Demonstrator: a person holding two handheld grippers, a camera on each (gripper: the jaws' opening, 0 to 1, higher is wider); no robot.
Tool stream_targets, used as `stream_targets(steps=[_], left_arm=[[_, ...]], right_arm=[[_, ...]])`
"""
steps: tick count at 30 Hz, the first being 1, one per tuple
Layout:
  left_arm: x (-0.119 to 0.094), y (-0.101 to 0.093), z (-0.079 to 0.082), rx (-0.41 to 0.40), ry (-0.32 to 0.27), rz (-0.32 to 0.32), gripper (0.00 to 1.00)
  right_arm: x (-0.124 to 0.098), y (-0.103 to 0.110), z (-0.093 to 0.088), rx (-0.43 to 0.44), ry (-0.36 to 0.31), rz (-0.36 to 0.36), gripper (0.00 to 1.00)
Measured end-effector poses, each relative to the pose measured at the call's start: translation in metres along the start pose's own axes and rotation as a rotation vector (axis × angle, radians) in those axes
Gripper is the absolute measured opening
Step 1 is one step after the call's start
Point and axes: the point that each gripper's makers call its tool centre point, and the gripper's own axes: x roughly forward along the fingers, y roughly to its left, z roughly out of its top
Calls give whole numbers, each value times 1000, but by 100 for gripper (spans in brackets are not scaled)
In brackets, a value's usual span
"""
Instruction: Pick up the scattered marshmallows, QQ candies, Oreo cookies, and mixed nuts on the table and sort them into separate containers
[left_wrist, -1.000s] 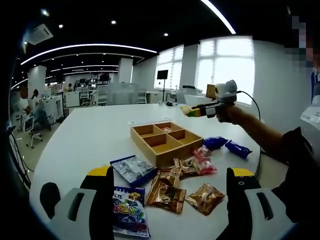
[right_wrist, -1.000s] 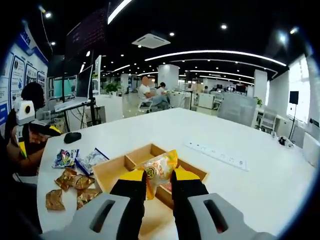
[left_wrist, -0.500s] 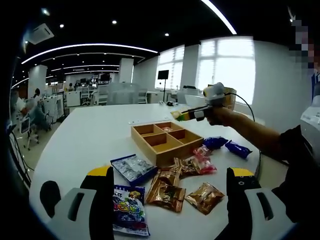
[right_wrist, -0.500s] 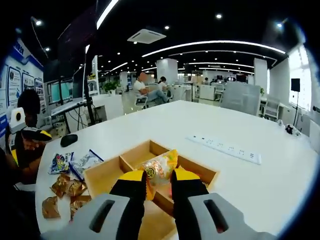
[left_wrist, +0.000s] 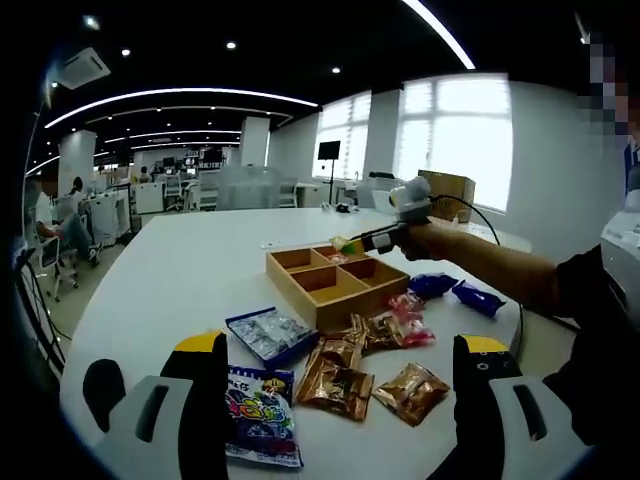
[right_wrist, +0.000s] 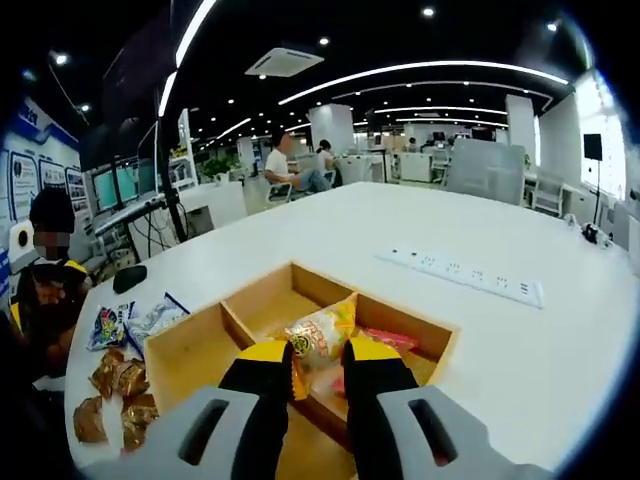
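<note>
Snack packet (right_wrist: 322, 335), yellow-orange with clear film, clamped between the right gripper (right_wrist: 318, 362) jaws, held above the wooden tray (right_wrist: 190, 345). Tray has four compartments; one far compartment holds a pink-red packet (right_wrist: 392, 339), the others look bare. Left gripper (left_wrist: 340, 350) jaws spread wide, holding nothing, above the white table (left_wrist: 180, 270). Just beside the tray lie brown packets (left_wrist: 335, 380), a blue candy bag (left_wrist: 255, 410), a clear-and-blue packet (left_wrist: 265, 335), pink packets (left_wrist: 405, 320) and dark blue packets (left_wrist: 455, 290).
</note>
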Motion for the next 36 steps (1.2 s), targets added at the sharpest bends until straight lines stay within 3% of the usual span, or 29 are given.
stream_targets(steps=[13,36], left_arm=[[3,-3,5,14,1,-4,97],[2,-2,3,4,-7,1,97]], right_arm=[[6,-5,-11,54,29,7,18],[7,-14,-17,49,48,-28,23]])
